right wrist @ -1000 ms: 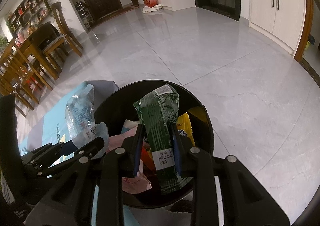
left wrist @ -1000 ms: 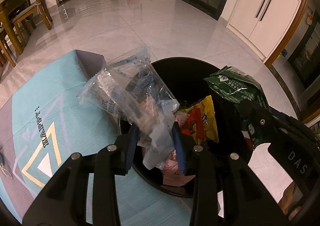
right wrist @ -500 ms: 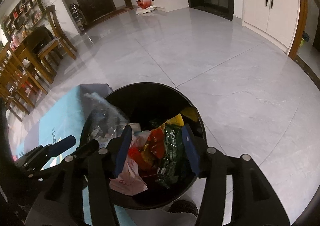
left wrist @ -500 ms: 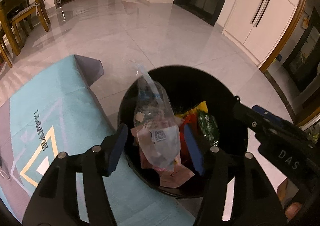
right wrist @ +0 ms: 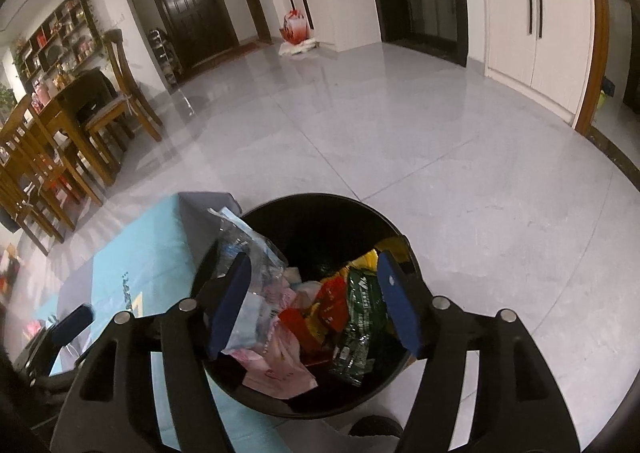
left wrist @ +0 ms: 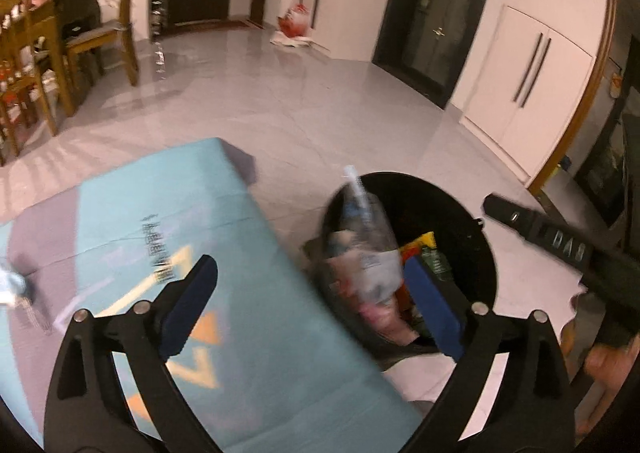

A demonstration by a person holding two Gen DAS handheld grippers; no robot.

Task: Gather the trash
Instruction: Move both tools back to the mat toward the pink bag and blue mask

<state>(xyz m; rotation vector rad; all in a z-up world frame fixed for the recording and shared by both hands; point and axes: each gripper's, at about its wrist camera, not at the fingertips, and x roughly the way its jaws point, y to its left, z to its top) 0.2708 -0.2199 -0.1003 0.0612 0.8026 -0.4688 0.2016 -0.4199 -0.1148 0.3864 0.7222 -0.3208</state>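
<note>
— At bottom centre of the right wrist view: right tongs (right wrist: pixel 314 307) released, jaws just been opening, nothing pinched. Between the blue pads, only a look down into the black bin (right wrist: pixel 320 209).

— And the green wrapper (right wrist: pixel 362 323)?

— Down among the rest, lower right of the heap, beside a red packet (right wrist: pixel 330 303) and pink paper (right wrist: pixel 280 365). Clear plastic bag (right wrist: pixel 244 249) leaning up against the bin's left wall, top corner poking over the rim.

— Left side?

— Low in the left wrist view, blurred: left tongs (left wrist: pixel 316 303) spread wide, jaws just been opening too, empty. Left pad over the teal table (left wrist: pixel 152 197), right pad over the bin's mouth. Same clear bag standing at frame centre, loose.

— So, drop step finished?

— Looks finished for both items; release phase, by this reading. More collecting likely.

— Next move?

— Swing back over the table and search for leftovers. Small pale scrap (left wrist: pixel 10 285) at the far left edge of the left wrist view, too smeared to identify; possibly trash. Needs a flat, low approach and a firm pinch on thin material. Worth watching that tall bag as well: could tip out over the rim if brushed.
</note>
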